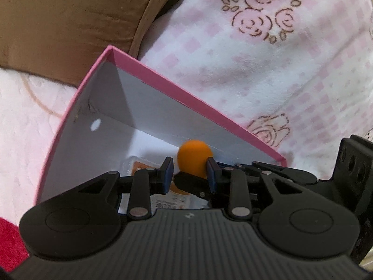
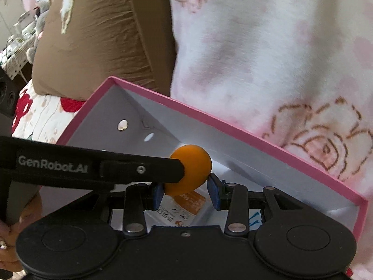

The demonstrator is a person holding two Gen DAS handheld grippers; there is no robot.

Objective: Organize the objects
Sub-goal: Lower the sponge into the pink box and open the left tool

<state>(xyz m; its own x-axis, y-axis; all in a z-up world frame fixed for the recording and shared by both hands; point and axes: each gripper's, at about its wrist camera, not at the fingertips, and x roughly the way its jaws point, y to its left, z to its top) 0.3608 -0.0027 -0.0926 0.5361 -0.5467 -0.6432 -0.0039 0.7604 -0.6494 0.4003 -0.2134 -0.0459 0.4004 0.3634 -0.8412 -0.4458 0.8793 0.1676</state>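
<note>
Bed (image 1: 23, 121), near its pillow edge: orange ball (image 2: 191, 170) held over an open pink box (image 2: 268, 163).
Right gripper (image 2: 186, 192) seems clamped on the ball; left gripper (image 1: 190, 165) clenched beside it, above packets (image 2: 186, 207); brown pillow (image 2: 98, 35) and blanket (image 2: 256, 46) beyond.

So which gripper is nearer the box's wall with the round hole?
Left. The left gripper reaches over that wall to the orange ball; the right gripper meets the ball from farther along.
</note>
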